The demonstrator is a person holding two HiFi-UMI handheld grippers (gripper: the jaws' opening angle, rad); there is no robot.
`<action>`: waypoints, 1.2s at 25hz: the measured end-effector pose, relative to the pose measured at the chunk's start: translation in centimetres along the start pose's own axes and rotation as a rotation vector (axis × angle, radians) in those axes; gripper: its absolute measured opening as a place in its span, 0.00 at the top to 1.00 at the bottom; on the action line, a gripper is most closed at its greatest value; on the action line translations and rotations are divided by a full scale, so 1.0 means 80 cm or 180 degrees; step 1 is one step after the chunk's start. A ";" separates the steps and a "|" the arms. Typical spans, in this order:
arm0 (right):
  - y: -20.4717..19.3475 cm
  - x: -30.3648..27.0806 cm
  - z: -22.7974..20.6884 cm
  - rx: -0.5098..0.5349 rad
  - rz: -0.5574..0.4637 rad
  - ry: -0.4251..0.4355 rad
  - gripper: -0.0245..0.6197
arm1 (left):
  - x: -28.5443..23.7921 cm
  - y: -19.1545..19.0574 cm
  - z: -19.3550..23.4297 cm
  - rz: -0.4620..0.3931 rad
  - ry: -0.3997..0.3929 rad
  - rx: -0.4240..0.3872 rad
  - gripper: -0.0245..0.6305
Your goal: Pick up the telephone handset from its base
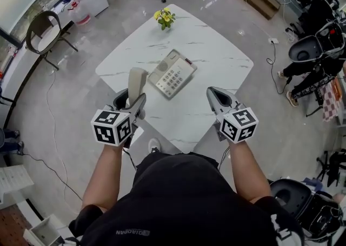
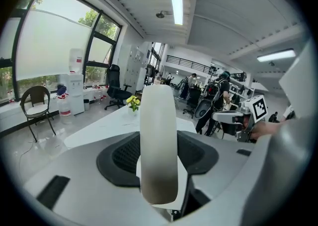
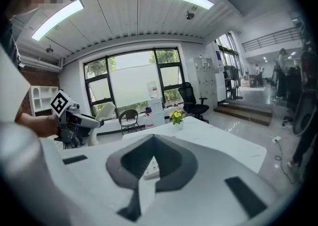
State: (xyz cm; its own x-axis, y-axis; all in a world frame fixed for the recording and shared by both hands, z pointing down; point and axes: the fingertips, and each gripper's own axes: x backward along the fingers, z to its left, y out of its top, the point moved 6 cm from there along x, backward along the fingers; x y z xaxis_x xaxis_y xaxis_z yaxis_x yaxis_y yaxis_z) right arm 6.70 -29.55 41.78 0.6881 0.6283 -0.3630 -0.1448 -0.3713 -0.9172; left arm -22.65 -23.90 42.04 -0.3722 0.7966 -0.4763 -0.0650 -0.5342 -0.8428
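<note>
**Handset off its base**

Head view: the handset point(image 1: 136, 80) stands upright in the left gripper point(image 1: 131, 103), held apart from the base point(image 1: 172, 73) on the table point(image 1: 221, 55).

Left gripper view: the jaws are clamped on the handset point(image 2: 158, 140) near its lower end.

Right gripper view: the right gripper point(image 3: 147, 173) has its jaws together, holding nothing.

The pick-up looks done, and I see nothing left to do.

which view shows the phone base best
The head view: the whole phone base lies on the white table. The right gripper view catches only a sliver of its keypad past its jaws. The left gripper view shows none of it.
</note>
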 end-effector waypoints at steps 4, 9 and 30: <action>-0.005 -0.011 -0.010 0.0046 0.0025 -0.0076 0.96 | -0.001 -0.006 -0.011 -0.0033 -0.0005 -0.0030 0.63; -0.006 -0.013 -0.014 0.0001 0.0018 -0.0094 0.96 | 0.004 -0.005 -0.012 -0.0052 0.0057 -0.0083 0.63; -0.004 -0.002 -0.009 -0.0038 -0.0045 -0.0063 0.96 | 0.013 0.002 -0.015 -0.0089 0.0108 -0.0104 0.63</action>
State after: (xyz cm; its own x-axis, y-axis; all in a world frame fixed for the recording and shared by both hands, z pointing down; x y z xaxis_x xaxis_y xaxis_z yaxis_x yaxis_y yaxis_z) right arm 7.18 -30.03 42.22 0.6757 0.6469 -0.3534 -0.1266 -0.3705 -0.9202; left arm -21.90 -22.80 41.14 -0.3389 0.8206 -0.4602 -0.0443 -0.5025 -0.8634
